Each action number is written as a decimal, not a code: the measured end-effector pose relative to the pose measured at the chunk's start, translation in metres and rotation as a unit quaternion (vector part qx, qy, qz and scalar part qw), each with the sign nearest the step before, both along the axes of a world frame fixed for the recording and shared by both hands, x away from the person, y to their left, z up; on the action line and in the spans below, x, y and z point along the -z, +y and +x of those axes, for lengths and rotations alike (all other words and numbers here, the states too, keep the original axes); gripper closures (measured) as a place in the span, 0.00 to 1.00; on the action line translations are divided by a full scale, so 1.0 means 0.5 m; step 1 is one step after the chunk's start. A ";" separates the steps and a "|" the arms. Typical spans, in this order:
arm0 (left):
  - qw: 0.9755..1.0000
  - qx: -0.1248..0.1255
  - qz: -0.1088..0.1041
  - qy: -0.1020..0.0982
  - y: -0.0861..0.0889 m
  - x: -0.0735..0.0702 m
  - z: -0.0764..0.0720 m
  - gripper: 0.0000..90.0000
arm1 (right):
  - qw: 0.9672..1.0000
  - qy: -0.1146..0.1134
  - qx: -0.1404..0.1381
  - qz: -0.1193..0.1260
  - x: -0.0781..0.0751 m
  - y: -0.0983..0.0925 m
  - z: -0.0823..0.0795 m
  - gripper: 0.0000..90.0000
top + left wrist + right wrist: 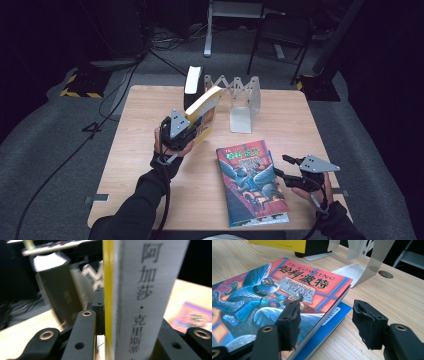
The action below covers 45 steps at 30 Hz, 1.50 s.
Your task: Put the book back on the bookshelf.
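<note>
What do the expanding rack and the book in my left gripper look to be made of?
Rack: seems thin sheet metal, matte pale grey, with flat riveted scissor links. Yellow book: paper pages in a card cover; its white spine looks matte, print showing no glare.

The left gripper (pixel 192 125) is raised above the table, jaws clamped, forearm angled in from below. The right gripper (pixel 280 167) sits low, jaws parted, pointing left.
</note>
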<state>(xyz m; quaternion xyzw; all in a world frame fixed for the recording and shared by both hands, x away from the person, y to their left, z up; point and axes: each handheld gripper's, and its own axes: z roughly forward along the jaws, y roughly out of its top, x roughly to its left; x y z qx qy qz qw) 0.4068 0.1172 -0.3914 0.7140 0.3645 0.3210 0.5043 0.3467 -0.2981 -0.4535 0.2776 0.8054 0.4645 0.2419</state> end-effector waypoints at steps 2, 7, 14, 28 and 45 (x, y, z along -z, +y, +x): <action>1.000 -0.015 0.003 0.004 0.003 0.006 0.006 0.83 | 1.000 0.001 -0.002 -0.001 0.002 0.002 0.000 0.45; 0.999 -0.036 -0.006 0.006 0.003 0.015 0.021 0.83 | 1.000 0.002 -0.002 -0.005 0.003 0.005 0.000 0.45; 0.995 -0.090 -0.027 0.015 -0.028 0.032 0.049 0.83 | 1.000 -0.001 0.000 -0.001 0.002 0.005 -0.001 0.45; 0.986 -0.160 -0.031 0.019 -0.086 0.041 0.096 0.83 | 1.000 -0.002 -0.008 -0.001 0.004 0.007 -0.001 0.45; 0.984 -0.174 -0.035 -0.002 -0.104 0.079 0.106 0.83 | 1.000 0.002 -0.012 -0.010 0.009 0.011 0.000 0.45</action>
